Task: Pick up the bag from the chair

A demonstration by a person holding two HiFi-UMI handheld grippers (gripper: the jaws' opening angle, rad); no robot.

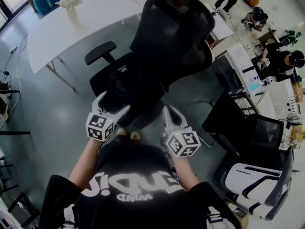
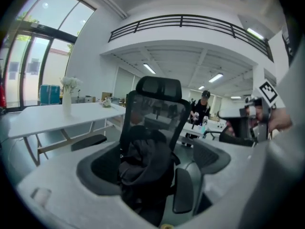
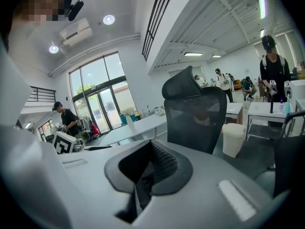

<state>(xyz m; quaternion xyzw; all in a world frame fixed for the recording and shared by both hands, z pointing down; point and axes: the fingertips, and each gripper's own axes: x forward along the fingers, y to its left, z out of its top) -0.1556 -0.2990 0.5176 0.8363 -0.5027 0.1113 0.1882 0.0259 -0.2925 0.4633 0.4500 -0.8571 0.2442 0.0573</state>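
A person in a black printed T-shirt stands over a black mesh-backed office chair in an open-plan workspace, a hand-held gripper in each hand. The task's thing, a crumpled black fabric bag, lies slumped on the chair's seat against the foot of the backrest, between the armrests. The left gripper, topped by its marker cube, points at the seat with its two pale jaws spread wide; in the left gripper view the bag sits framed in the gap between them, with neither pad pressing on it. The right gripper hangs just beside the seat's front edge, near the left one, its jaws drawn together so that only a narrow dark slit shows between the pads in the right gripper view, where the chair's backrest rises beyond. Behind the chair stands a long white table bearing a white vase of white flowers.
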